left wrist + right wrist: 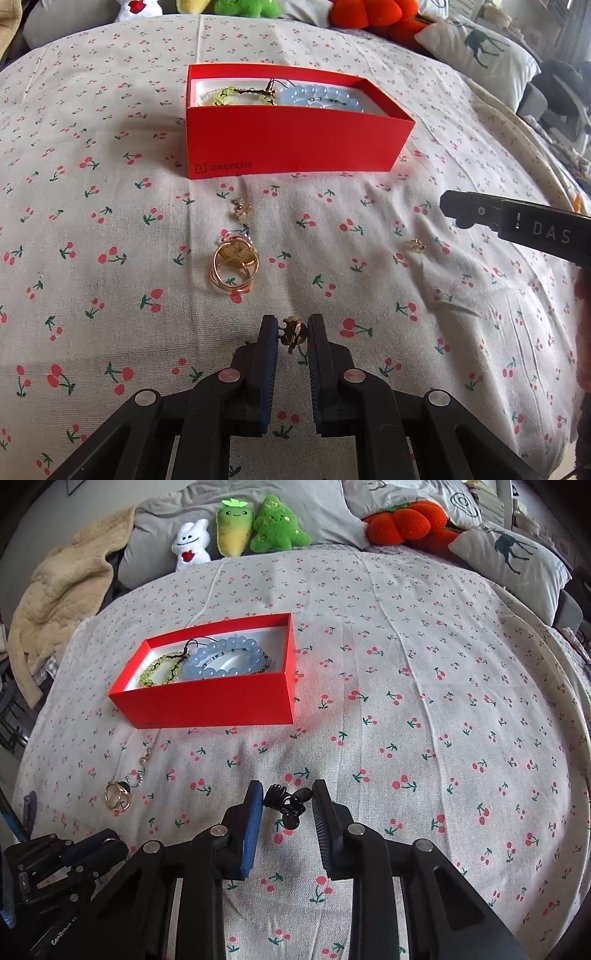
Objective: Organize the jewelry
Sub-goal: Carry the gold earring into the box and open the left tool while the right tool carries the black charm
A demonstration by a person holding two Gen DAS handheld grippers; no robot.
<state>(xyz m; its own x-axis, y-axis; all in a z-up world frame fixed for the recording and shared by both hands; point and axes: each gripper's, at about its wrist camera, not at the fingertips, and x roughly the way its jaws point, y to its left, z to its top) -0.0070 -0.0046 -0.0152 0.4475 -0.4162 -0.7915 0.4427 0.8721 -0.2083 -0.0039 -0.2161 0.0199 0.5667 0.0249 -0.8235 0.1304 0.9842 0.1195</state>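
An open red box (pixel 295 144) (pixel 207 705) stands on the cherry-print bedsheet, with a blue bead bracelet (pixel 321 94) (pixel 221 661) and a green bead bracelet (pixel 225 96) (pixel 155 672) inside. My left gripper (pixel 293 330) is shut on a small gold earring (pixel 293 332) just above the sheet. My right gripper (pixel 288 797) is shut on a black jewelry piece (pixel 286 805), which touches both pads. Gold rings (pixel 232 266) (pixel 118 795) lie in front of the box. Two small gold pieces (pixel 242 210) (pixel 417 244) lie on the sheet nearby.
Plush toys (pixel 236 531) and an orange plush (pixel 402 526) line the head of the bed. A deer-print pillow (pixel 513 554) is at the right, a beige blanket (pixel 62 590) at the left. The bed's edge curves down the right side.
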